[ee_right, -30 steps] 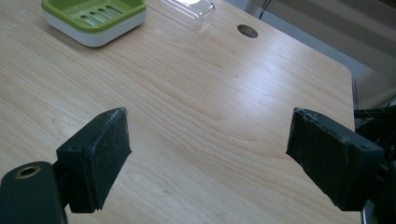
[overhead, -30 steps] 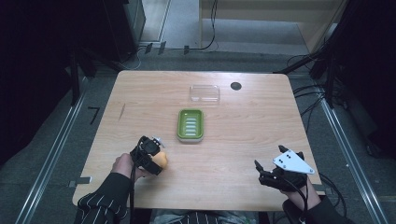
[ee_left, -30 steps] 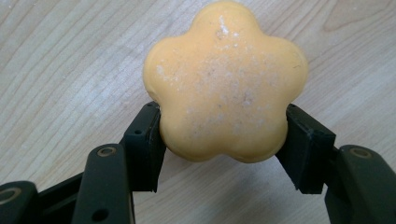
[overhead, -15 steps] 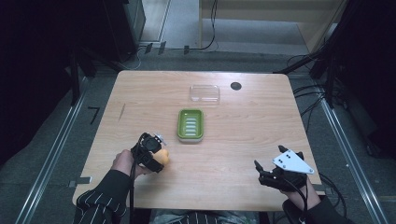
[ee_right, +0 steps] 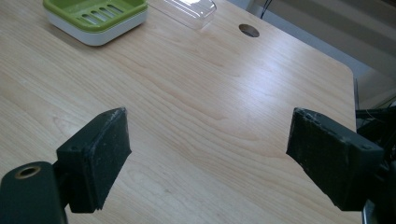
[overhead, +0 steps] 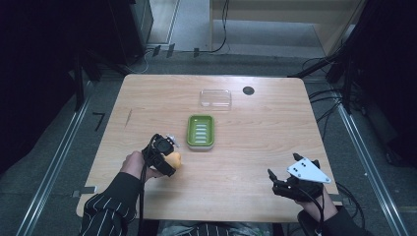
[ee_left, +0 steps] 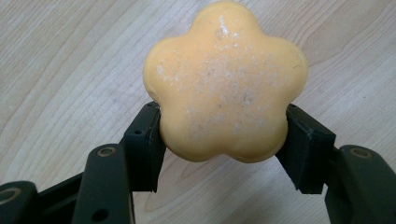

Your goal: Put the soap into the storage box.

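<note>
Tabletop (ee_left: 56, 56), soap (ee_left: 224, 84) between left gripper (ee_left: 224, 149) pads

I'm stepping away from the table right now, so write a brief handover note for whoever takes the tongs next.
Left tongs: shut on the orange flower-shaped soap, near the table's front left edge.
Right tongs: open, holding nothing, at the front right.
Green soap dish: mid-table, nothing in it. Its clear lid lies behind it, off the dish.
Done: soap gripped.
Left, probably: set the soap in the dish, then perhaps fit the lid.
</note>
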Tool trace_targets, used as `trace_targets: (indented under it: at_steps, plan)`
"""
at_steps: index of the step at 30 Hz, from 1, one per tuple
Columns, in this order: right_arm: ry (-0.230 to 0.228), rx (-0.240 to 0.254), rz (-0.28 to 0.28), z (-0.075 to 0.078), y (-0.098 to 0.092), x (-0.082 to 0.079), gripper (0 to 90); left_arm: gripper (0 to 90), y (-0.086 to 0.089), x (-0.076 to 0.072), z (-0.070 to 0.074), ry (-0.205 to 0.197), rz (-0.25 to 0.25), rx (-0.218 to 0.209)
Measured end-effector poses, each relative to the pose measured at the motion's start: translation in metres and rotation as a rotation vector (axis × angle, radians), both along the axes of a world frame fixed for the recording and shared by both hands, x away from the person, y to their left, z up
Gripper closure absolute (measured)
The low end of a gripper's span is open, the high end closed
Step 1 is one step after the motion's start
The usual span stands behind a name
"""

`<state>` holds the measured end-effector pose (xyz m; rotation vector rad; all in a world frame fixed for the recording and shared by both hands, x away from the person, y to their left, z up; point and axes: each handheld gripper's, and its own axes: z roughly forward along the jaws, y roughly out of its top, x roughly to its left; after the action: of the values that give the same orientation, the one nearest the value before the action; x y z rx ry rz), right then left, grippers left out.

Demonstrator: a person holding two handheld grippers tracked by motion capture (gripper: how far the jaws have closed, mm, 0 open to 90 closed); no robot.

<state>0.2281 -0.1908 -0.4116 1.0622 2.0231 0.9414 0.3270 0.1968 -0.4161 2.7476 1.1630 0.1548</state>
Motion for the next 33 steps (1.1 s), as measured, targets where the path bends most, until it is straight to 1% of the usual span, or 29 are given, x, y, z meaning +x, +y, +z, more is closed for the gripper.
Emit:
trace_targets:
  at_steps: [2, 3, 5, 6, 8, 9, 10, 14, 16, 18, 21, 25, 28, 32, 33]
  plan:
    - [0.001, 0.000, 0.000, 0.000, 0.000, 0.000, 13.7, 39.5, -0.001, 0.003, 0.001, 0.005, -0.007, 0.002]
    - [0.001, 0.000, 0.000, 0.000, 0.000, 0.000, 13.7, 39.5, -0.002, 0.004, 0.002, 0.005, -0.004, -0.005]
    - [0.001, 0.001, 0.000, 0.000, 0.000, 0.000, 13.7, 39.5, -0.002, 0.006, 0.004, 0.000, -0.008, -0.005]
    - [0.001, 0.002, -0.001, 0.000, 0.000, 0.000, 13.7, 39.5, -0.003, 0.007, 0.004, 0.003, -0.007, -0.011]
    - [0.001, 0.004, -0.003, 0.000, 0.000, 0.000, 13.7, 39.5, -0.003, 0.009, 0.005, 0.011, -0.013, -0.007]
    - [0.001, 0.005, -0.004, 0.000, 0.000, 0.000, 13.7, 39.5, -0.003, 0.010, 0.005, 0.003, -0.010, -0.009]
    - [0.001, 0.006, -0.002, 0.000, 0.000, 0.000, 13.7, 39.5, -0.004, 0.012, 0.006, 0.009, -0.014, -0.009]
    - [0.001, 0.005, -0.003, 0.000, 0.000, 0.000, 13.7, 39.5, -0.006, 0.018, 0.009, -0.001, -0.020, -0.014]
    - [0.002, 0.005, -0.003, 0.000, 0.000, 0.000, 13.7, 39.5, -0.008, 0.018, 0.010, 0.000, -0.019, -0.012]
    - [0.003, 0.003, -0.001, 0.000, 0.000, 0.000, 13.7, 39.5, -0.009, 0.020, 0.011, -0.003, -0.025, -0.015]
    - [0.001, 0.006, -0.003, 0.000, 0.000, 0.000, 13.8, 39.5, -0.014, 0.024, 0.014, 0.005, -0.043, -0.015]
    - [0.003, 0.002, 0.001, 0.000, 0.000, 0.000, 13.7, 39.5, -0.017, 0.028, 0.015, 0.008, -0.048, -0.016]
    - [0.003, 0.004, -0.001, 0.000, 0.000, 0.000, 13.8, 39.5, -0.020, 0.032, 0.017, 0.000, -0.055, -0.023]
    - [0.002, 0.005, -0.002, 0.000, 0.000, 0.000, 13.7, 39.5, -0.024, 0.035, 0.018, 0.001, -0.066, -0.028]
    - [0.003, 0.006, -0.002, 0.000, 0.000, 0.000, 13.7, 39.5, -0.025, 0.036, 0.018, -0.001, -0.070, -0.021]
